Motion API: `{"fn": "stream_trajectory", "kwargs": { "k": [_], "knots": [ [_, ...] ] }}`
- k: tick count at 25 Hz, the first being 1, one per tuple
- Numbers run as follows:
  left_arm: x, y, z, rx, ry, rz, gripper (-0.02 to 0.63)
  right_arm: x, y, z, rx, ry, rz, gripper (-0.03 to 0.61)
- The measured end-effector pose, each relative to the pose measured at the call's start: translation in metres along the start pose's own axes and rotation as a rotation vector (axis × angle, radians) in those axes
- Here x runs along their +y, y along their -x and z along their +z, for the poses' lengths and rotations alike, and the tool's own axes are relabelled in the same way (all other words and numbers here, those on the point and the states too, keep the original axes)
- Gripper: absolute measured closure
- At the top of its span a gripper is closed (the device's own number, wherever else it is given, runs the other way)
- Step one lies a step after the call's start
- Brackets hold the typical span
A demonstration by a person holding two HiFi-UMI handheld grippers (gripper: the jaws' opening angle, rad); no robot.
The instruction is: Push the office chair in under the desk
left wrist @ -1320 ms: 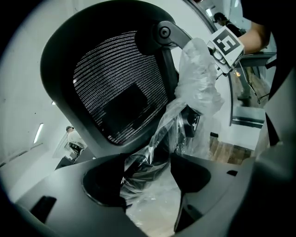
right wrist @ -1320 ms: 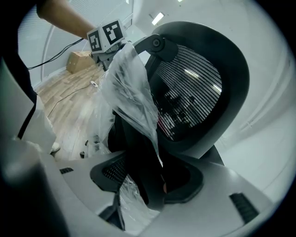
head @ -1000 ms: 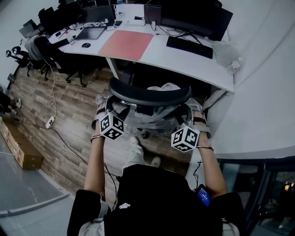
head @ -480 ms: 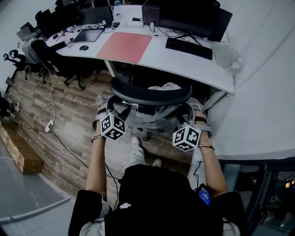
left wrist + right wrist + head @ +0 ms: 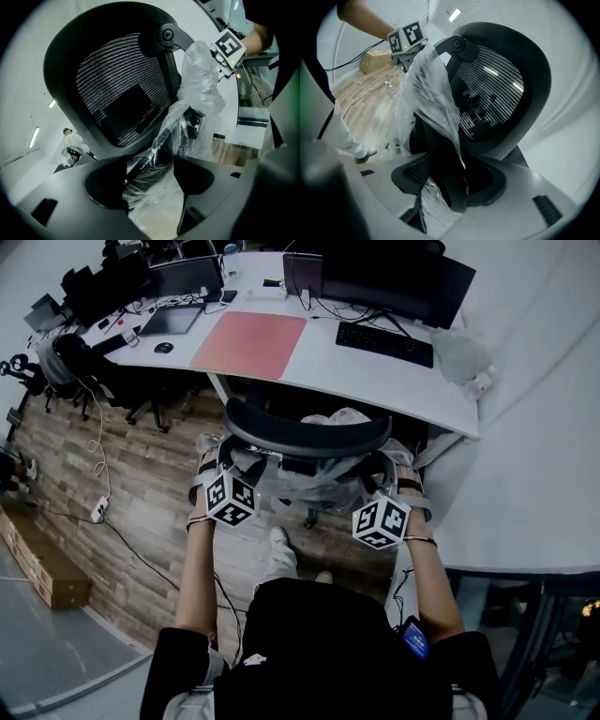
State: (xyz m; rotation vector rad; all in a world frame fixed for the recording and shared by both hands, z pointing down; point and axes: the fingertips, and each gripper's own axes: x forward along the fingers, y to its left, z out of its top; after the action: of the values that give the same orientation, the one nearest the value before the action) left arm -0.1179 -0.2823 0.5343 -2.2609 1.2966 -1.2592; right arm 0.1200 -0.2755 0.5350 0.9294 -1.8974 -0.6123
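Observation:
The black mesh-backed office chair (image 5: 306, 435), partly wrapped in clear plastic, stands in front of the white desk (image 5: 375, 376), its seat partly below the desk edge. My left gripper (image 5: 223, 465) holds the left side of the chair back, and in the left gripper view its jaws (image 5: 151, 180) close on the plastic-wrapped frame (image 5: 154, 164). My right gripper (image 5: 396, 479) holds the right side. There the black frame (image 5: 447, 183) sits between the jaws of the right gripper (image 5: 440, 197). The mesh back (image 5: 490, 93) fills both gripper views.
On the desk lie a pink mat (image 5: 249, 343), a keyboard (image 5: 384, 337), monitors (image 5: 398, 277) and a plastic bag (image 5: 459, 357). Other chairs (image 5: 89, 367) stand at the left. A power strip with cable (image 5: 98, 512) and a cardboard box (image 5: 37, 554) are on the wooden floor.
The chair, both grippers and the person have edged forward toward the desk; the floor items at the left have slid back in view. Both grips are unchanged.

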Motion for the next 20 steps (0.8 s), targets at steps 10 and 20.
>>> {"fn": "stream_trajectory", "kwargs": {
  "k": [10,20],
  "knots": [
    [0.051,-0.049,0.0,-0.043,-0.016,-0.048,0.298,-0.032,-0.058,0.012,0.041,-0.023,-0.01,0.347],
    [0.102,-0.089,-0.008,-0.065,-0.032,-0.094,0.302,-0.053,-0.107,0.034,0.084,-0.056,-0.043,0.347]
  ]
}}
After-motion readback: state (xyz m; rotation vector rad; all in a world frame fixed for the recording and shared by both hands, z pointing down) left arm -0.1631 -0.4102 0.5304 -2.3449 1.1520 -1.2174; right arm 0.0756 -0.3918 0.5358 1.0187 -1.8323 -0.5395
